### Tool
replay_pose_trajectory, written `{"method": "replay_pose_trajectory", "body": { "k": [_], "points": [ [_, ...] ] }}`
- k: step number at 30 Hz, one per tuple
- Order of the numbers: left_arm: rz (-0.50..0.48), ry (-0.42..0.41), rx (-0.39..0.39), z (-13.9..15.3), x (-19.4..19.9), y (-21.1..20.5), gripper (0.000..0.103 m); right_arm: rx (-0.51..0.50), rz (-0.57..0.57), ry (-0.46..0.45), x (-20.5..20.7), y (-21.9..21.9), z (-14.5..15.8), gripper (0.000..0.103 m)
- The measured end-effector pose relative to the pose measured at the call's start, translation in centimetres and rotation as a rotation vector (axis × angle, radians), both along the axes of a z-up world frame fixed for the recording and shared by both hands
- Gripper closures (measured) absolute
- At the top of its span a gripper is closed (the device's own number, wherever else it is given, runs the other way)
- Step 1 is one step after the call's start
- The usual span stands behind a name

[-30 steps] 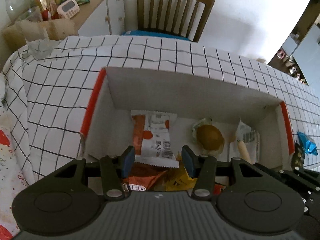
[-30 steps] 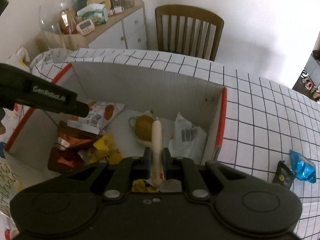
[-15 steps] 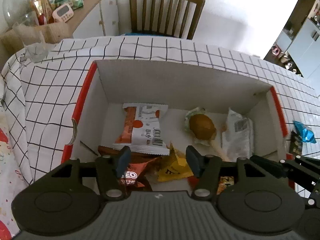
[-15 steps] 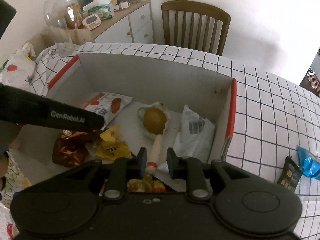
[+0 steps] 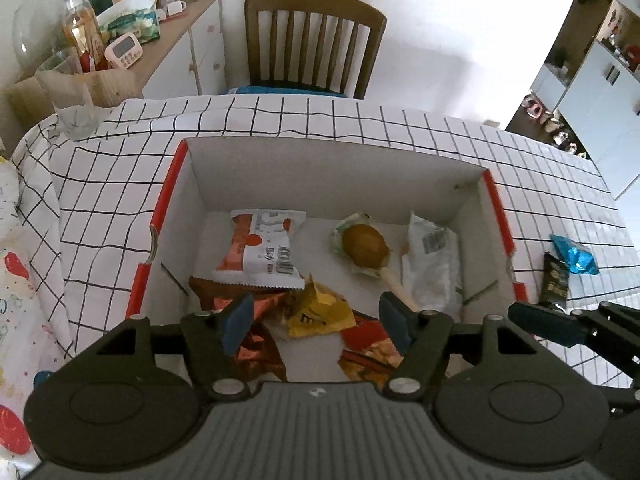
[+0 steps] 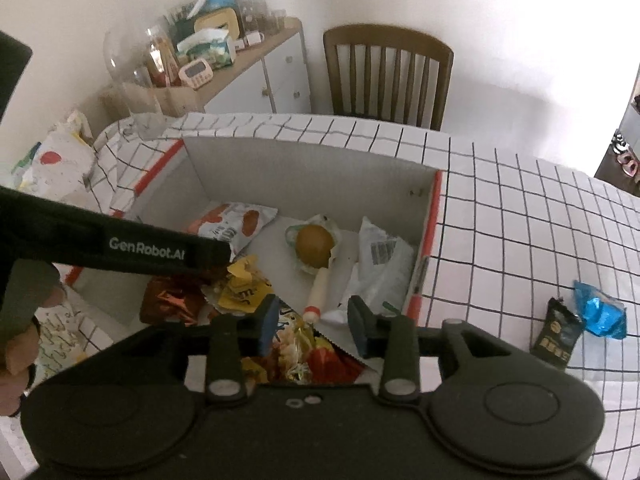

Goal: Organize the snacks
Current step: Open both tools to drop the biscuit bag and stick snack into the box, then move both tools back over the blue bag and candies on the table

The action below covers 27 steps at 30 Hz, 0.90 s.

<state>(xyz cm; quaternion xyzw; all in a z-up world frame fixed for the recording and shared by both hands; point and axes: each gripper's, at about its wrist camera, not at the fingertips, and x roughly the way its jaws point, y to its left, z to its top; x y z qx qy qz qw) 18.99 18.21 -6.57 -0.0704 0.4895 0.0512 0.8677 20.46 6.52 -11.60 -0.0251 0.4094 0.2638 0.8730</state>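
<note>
A white cardboard box with red edges (image 5: 172, 196) (image 6: 434, 208) sits on the checked tablecloth and holds several snacks. Inside lie a white-and-orange packet (image 5: 264, 248) (image 6: 236, 224), a round brown bun in clear wrap (image 5: 364, 246) (image 6: 314, 246), a cream sausage stick (image 6: 318, 294) (image 5: 394, 284), a clear bag (image 5: 432, 264) (image 6: 380, 268), a yellow packet (image 5: 320, 308) (image 6: 240, 292) and a brown foil packet (image 5: 256, 344) (image 6: 168, 304). My left gripper (image 5: 316, 322) hangs above the box, jaws opening, nothing between them. My right gripper (image 6: 312, 324) is also above it, jaws opening, apart from the sausage stick.
A black packet (image 5: 554, 280) (image 6: 556, 338) and a blue foil packet (image 5: 574, 254) (image 6: 602, 312) lie on the cloth right of the box. A wooden chair (image 5: 314, 44) stands behind the table. A cluttered sideboard (image 5: 132, 48) and a glass (image 5: 70, 96) are at back left.
The right gripper let go of the sausage stick, which now lies in the box, and pulled up and back. The left gripper released the white-and-orange packet, widened and rose.
</note>
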Motion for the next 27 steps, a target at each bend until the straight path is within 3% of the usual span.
{"method": "replay_pose_trajectory", "body": {
  "k": [4, 7, 17, 21, 27],
  "points": [
    [0.0, -0.019, 0.011, 1.1, -1.2, -0.8, 0.033, 0.024, 0.008, -0.026, -1.3, -1.3, 1.1, 0.057],
    [0.0, -0.041, 0.009, 2.0, -2.1, -1.4, 0.026, 0.037, 0.012, -0.05, -2.2, -2.3, 2.0, 0.052],
    [-0.026, -0.103, -0.052, 4.7, -4.5, -5.1, 0.026, 0.09, 0.038, -0.097, -4.6, -7.3, 4.4, 0.035],
    [-0.037, -0.128, -0.071, 5.4, -5.3, -7.0, 0.02, 0.097, 0.046, -0.127, -5.4, -9.8, 5.3, 0.028],
    [-0.038, -0.143, -0.083, 5.8, -5.9, -9.7, 0.019, 0.103, 0.039, -0.154, -6.3, -13.7, 5.8, 0.018]
  ]
}}
